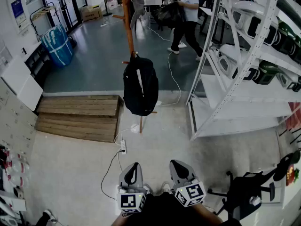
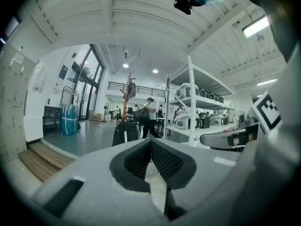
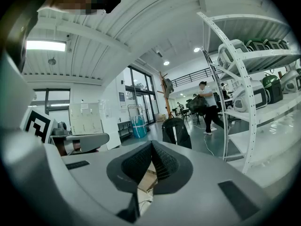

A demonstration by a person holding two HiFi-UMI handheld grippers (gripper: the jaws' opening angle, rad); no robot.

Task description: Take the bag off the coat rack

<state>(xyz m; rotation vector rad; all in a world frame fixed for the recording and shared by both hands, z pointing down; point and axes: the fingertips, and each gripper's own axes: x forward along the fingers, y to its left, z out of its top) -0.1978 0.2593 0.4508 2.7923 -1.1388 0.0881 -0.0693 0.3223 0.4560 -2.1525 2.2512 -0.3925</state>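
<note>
Blue plastic wrapped a bundle (image 1: 57, 45) standing far left on the grey floor (image 1: 94, 55), and nearer lay a low wooden platform (image 1: 77, 117). The left hand-held gripper (image 1: 133, 167) was low at the bottom edge, its jaws pressed together with nothing between them. Ahead of it and well apart, the black bag (image 1: 140, 86) hung upright against the post of the wooden coat rack (image 1: 128, 27). The right hand-held gripper (image 1: 178, 165) sat just beside the left one, its jaws likewise closed and empty. Further back a person (image 1: 186, 13) carrying a dark load was mid-stride, and white shelving (image 1: 244, 74) filled the right side.
</note>
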